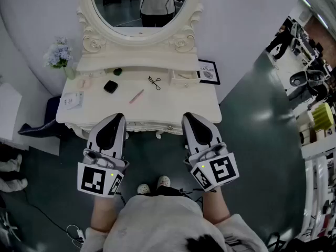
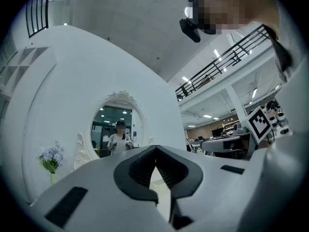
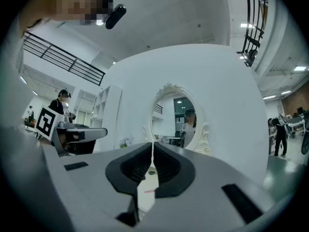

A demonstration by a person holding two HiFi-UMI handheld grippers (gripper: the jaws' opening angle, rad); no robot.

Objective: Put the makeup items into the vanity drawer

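Left gripper [image 1: 116, 118] and right gripper [image 1: 190, 118] held jaws together, empty; compact [image 1: 110, 86], pink pencil [image 1: 136, 96] and eyelash curler [image 1: 154, 82] lay beyond at 12 o'clock.

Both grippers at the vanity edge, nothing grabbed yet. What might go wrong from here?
Left gripper and right gripper are shut; descending unopened would shove items.
Pink pencil lies flat and thin on the tabletop; jaws may roll it away.
Flower vase stands back left near the black compact; a reach there might tip it.

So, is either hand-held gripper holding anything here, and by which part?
Nothing is held. The left hand-held gripper and the right hand-held gripper both have their jaws together with nothing between them.
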